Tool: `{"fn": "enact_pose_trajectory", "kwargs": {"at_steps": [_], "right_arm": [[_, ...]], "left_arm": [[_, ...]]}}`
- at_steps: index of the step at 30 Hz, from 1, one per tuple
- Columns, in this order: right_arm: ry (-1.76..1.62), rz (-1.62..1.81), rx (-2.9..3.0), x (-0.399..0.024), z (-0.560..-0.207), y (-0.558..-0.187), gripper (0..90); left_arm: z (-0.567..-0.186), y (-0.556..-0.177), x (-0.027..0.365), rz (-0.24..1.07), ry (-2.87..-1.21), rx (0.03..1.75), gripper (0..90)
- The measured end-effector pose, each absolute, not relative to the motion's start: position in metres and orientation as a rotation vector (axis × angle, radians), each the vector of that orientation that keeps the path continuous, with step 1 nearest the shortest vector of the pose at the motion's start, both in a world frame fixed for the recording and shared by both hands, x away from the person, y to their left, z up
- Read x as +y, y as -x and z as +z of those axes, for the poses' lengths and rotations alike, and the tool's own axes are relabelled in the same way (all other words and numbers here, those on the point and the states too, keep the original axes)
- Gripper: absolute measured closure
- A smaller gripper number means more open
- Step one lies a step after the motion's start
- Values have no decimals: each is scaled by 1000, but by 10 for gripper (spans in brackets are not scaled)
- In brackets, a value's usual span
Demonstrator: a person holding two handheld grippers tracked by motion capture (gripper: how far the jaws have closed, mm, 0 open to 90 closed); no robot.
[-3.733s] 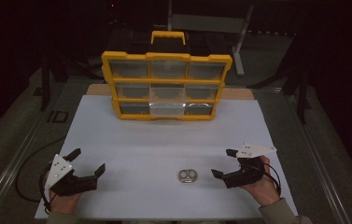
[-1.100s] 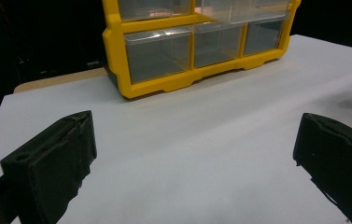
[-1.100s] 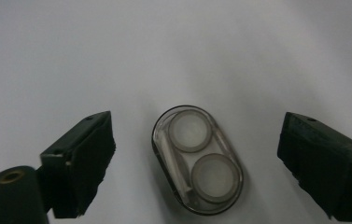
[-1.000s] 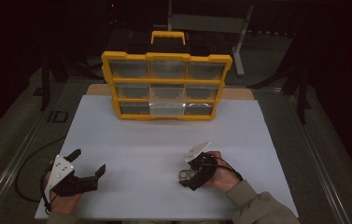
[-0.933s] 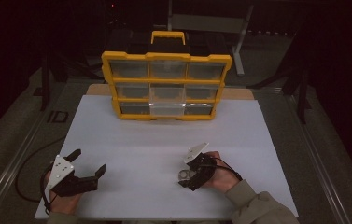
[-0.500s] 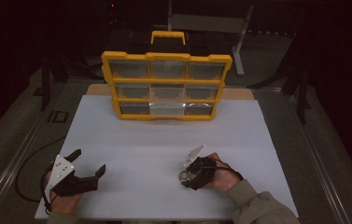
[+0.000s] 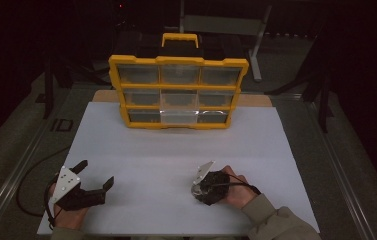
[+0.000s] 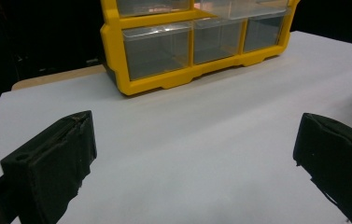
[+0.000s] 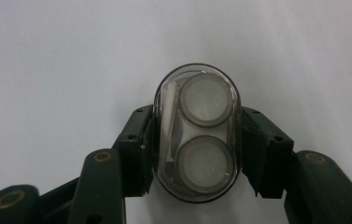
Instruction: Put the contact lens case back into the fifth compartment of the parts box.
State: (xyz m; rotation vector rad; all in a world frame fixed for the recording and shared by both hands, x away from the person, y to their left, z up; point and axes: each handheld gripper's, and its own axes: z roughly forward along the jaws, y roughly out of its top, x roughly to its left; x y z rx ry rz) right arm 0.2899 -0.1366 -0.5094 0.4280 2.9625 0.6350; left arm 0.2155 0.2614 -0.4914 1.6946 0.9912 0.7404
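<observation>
A: Where's the oval clear case point(image 9: 197, 133)?
B: Near the desk's point(image 7: 176, 150) front edge, right of middle; the right claw point(image 9: 196, 154) has just closed on its long sides.
A: Anything around?
B: The yellow drawer organiser point(image 7: 178, 92) stands well apart at the back edge; the left claw point(image 7: 96, 180) rests wide open, empty, by the front-left corner.

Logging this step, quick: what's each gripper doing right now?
Left gripper: open, holding nothing.
Right gripper: jaws have just been closing, now shut on the clear oval case.
</observation>
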Motion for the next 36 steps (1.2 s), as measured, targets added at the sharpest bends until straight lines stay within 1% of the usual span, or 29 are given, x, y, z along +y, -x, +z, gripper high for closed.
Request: {"fn": "enact_pose_trajectory", "kwargs": {"at_steps": [6, 24, 36], "right_arm": [[-494, 671, 2945, -140, -505, -292, 492], [-683, 834, 2922, -143, -474, -293, 491], [-731, 878, 2894, -148, -458, -296, 491]], "left_arm": [[-492, -216, 262, 741, -1694, 993, 2], [-492, -216, 262, 730, -1691, 994, 2], [-492, -216, 262, 732, -1688, 997, 2]]}}
